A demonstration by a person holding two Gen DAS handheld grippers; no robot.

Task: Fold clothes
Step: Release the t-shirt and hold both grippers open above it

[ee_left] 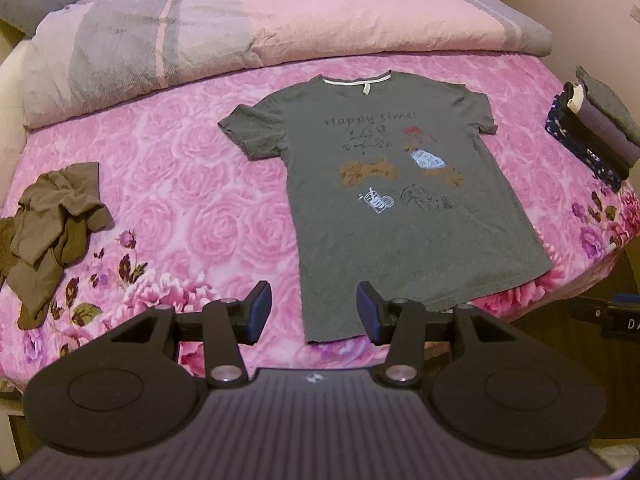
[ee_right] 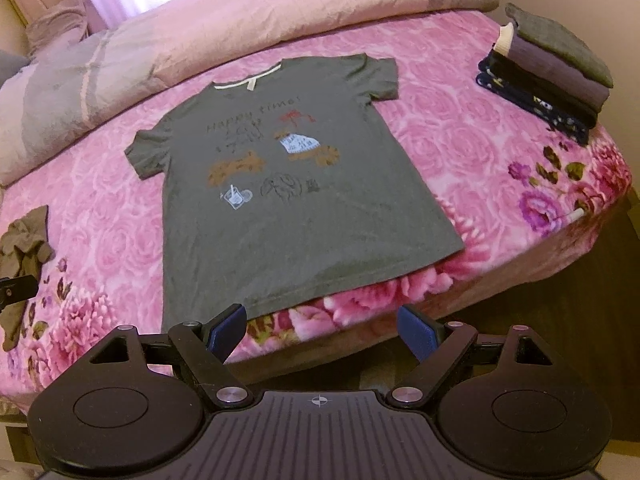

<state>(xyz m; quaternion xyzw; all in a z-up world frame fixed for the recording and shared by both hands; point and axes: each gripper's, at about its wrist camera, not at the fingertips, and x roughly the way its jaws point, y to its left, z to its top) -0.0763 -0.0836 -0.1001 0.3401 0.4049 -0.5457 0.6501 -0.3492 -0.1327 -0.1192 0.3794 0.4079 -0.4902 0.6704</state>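
Left wrist view | left gripper (ee_left: 314, 312) open above hem of grey T-shirt (ee_left: 384, 208) spread flat on pink bedspread (ee_left: 192, 184) | right gripper (ee_right: 320, 332) open, empty | folded stack (ee_right: 548, 80) near bed's right edge | crumpled brown garment (ee_left: 52, 220) left

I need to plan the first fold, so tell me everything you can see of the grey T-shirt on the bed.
The grey T-shirt lies flat, front up, on the pink rose-print bedspread, collar toward the rolled duvet and hem at the near bed edge. It looks like soft knit, short-sleeved, both sleeves spread out, with a white-trimmed neckline. The chest reads "Happy time!" above small brown, blue and red drawings. Nothing lies on it; both grippers hover open near the hem, not touching.
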